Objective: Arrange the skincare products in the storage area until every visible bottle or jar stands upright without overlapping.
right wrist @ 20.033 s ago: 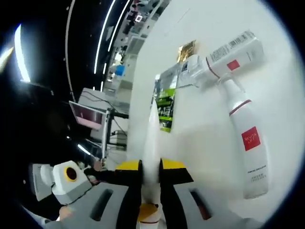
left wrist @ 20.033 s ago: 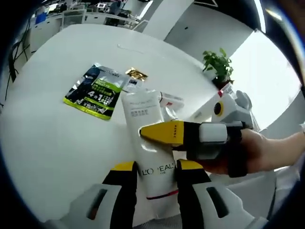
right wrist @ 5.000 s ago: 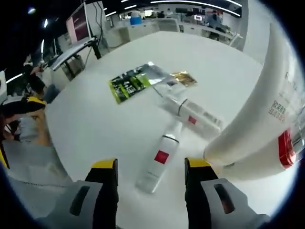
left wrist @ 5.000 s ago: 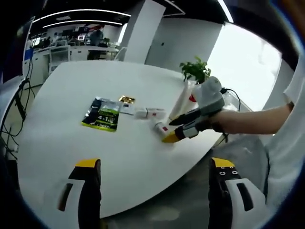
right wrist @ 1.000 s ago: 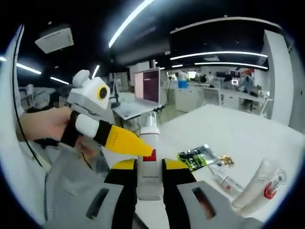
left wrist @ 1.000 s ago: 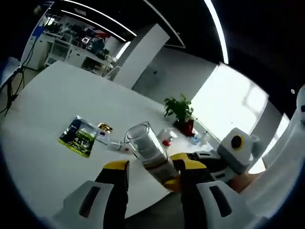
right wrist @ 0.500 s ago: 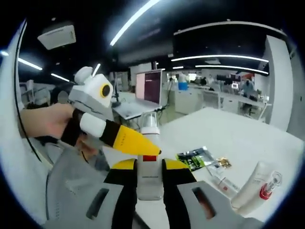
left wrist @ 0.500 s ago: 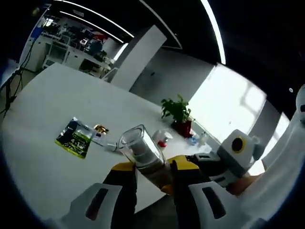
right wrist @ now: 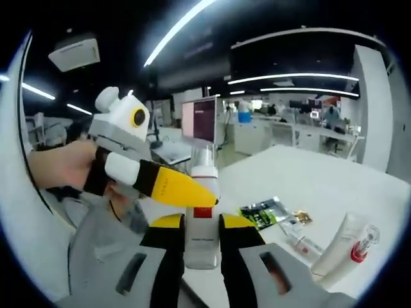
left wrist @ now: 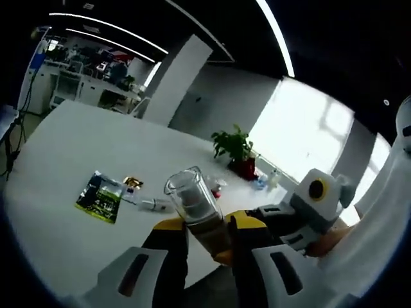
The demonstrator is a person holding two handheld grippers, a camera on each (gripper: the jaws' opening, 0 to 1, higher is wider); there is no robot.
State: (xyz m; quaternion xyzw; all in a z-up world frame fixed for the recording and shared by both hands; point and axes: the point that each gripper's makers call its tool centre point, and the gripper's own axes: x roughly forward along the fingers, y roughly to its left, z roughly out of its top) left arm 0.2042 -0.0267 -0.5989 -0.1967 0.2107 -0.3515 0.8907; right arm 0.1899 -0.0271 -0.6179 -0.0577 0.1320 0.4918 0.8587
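Both tongs are clamped on one spray bottle (right wrist: pixel 201 221), held in the air above the near edge of the tabletop (left wrist: pixel 58 147). Right tongs (right wrist: pixel 201 253) grip the white lower body. Left tongs (left wrist: pixel 207 234) grip the same bottle (left wrist: pixel 196 205) near its clear cap end; in the right gripper view the left tongs (right wrist: pixel 186 189) come in from the left, yellow tips against the neck.

Progress, judged: partway. One white tube (right wrist: pixel 339 250) stands cap-down and leaning, touching a small clear pump bottle with a red collar (right wrist: pixel 361 249); whether either is truly upright cannot be told. A white bottle (right wrist: pixel 307 245) lies flat beside the sachets. Left to do: set the held bottle upright, raise the lying one, and separate the touching pair.

Materials:
- Held bottle: rigid matte white cylinder, red square label, transparent hard cap.
- Tube: soft, smooth plastic, tapering to a flat crimp.
- Green-black sachet (left wrist: pixel 99 197) and gold sachet (left wrist: pixel 133 183): flat glossy foil, lying on the tabletop.
- Tabletop: smooth white, rounded edge.
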